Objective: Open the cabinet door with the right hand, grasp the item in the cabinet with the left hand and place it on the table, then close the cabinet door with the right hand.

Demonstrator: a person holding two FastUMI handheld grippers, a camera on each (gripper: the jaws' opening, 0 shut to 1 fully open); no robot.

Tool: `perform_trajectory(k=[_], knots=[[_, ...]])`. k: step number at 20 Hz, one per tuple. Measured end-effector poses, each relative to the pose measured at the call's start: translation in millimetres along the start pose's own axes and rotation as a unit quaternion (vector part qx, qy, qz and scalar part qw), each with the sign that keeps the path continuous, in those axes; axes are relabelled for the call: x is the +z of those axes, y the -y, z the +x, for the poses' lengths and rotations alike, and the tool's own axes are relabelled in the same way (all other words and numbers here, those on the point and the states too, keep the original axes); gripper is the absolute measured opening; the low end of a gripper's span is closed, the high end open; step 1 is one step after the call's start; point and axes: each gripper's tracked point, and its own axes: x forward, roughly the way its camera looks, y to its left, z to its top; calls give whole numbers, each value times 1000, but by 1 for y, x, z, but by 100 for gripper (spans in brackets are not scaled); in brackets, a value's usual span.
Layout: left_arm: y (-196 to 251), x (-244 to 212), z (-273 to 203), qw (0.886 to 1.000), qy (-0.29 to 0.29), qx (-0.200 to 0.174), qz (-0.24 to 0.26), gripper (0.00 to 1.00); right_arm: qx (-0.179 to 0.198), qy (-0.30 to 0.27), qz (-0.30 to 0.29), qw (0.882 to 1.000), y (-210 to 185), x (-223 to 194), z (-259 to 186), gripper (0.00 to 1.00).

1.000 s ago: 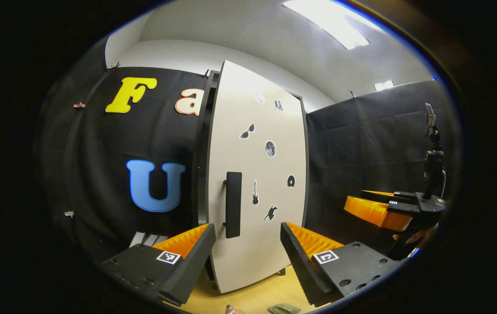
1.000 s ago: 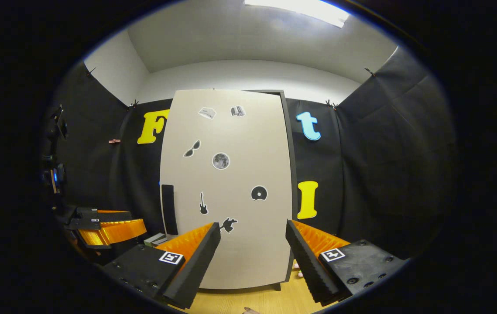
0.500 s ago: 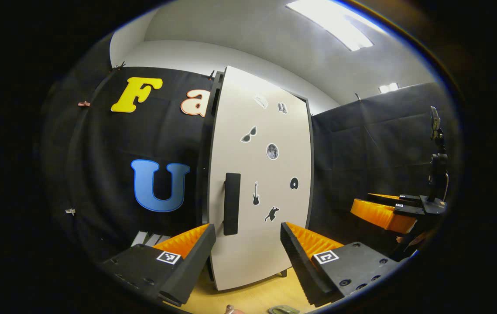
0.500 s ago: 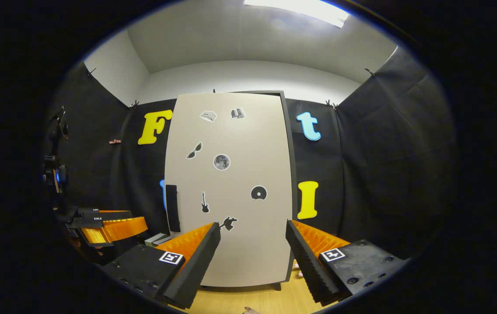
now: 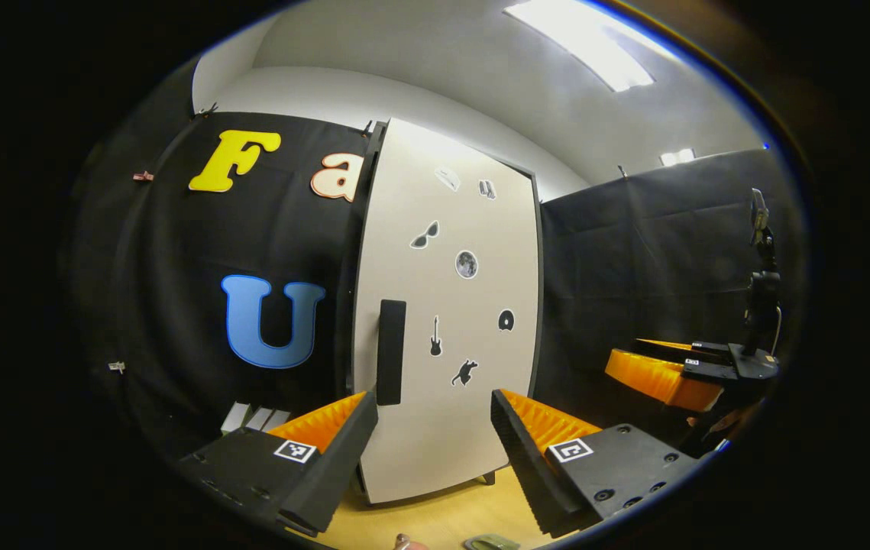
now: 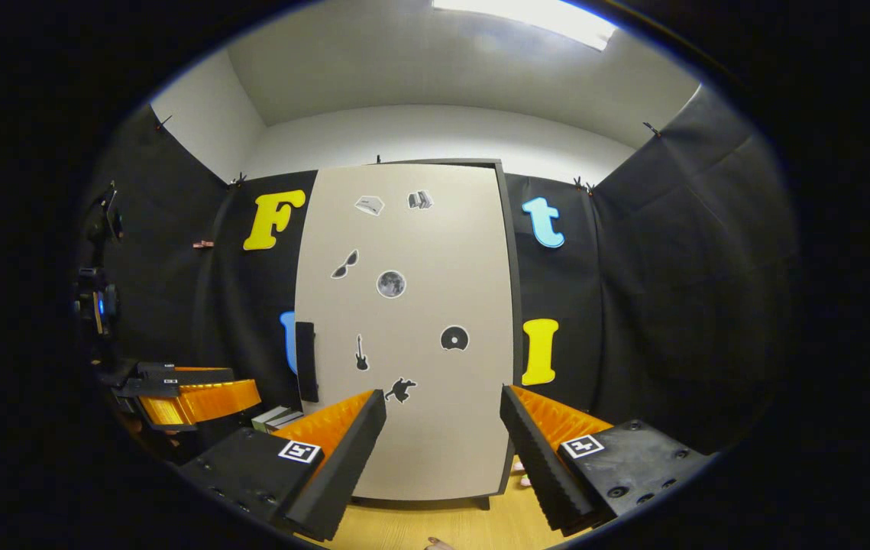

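Booth tabletop point(image 6: 435, 527): cabinet door point(image 6: 412, 321) shut, nothing grasped.
Both tongs, right tongs point(image 6: 442, 439) and left tongs point(image 5: 435, 443), gape apart; right should square up on door handle point(image 6: 305, 361) first.

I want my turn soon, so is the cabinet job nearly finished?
Nearly, it seems. A small greenish item already lies on the table, and the cabinet door looks shut or almost shut. Nothing is in hand: the left gripper and right gripper have open, empty jaws. Perhaps a last push is left.
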Motion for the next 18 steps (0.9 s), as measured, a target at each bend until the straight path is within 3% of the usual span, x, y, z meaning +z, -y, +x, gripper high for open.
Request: perform_trajectory(k=[18], knots=[[10,-3,2,1000,-5,-10,4,95,-8,-7,2,1000,4,3,-20,98]])
